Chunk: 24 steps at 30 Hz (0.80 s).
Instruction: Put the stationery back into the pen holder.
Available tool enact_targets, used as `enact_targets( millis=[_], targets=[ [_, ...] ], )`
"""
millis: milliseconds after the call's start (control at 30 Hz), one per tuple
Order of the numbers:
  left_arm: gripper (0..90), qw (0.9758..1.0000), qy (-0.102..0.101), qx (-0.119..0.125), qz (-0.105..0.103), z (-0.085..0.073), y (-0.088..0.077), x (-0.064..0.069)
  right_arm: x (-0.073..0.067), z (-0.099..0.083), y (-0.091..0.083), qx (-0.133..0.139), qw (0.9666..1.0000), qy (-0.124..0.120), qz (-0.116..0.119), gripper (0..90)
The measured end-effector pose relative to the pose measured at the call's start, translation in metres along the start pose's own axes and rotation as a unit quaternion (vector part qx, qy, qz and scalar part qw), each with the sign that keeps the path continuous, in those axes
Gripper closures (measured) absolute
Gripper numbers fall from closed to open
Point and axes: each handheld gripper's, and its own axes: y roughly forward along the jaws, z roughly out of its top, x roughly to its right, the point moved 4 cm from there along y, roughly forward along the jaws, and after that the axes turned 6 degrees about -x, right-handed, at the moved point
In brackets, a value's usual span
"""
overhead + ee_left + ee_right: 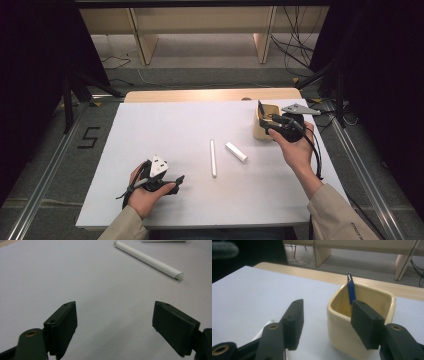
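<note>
The right hand-held gripper [325, 322] is held with its jaws parted and nothing between them, just beside the cream cup [362, 322], in which a blue pen [351, 291] stands upright; the left hand-held gripper [113, 330] is held wide and empty, well apart from the cup. The next pick would best be made from the long white tube [213, 158] or the short white piece [236, 151] lying near the cup, the jaws squared across its width, though what these pieces are cannot quite be told. The white-covered bench [165, 125] is set before pale shelving, with loose cables on the floor.
</note>
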Motion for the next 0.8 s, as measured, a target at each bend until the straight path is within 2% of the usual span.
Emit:
enact_targets(
  millis=[333,633,800],
  targets=[
    [20.9,1.0000,-0.002,-0.001,0.002,0.000,0.000,0.000,-0.015,-0.010,0.006,-0.025,0.9994,-0.013,0.021,47.6],
    [21.0,1.0000,-0.001,0.000,0.002,0.001,0.000,0.001,-0.036,-0.017,0.012,-0.049,0.9974,-0.028,0.046,49.2],
    [21.2,1.0000,-0.001,0.000,0.002,0.000,0.000,0.001,-0.046,-0.020,0.015,-0.063,0.9954,-0.036,0.063,56.6]
  ],
)
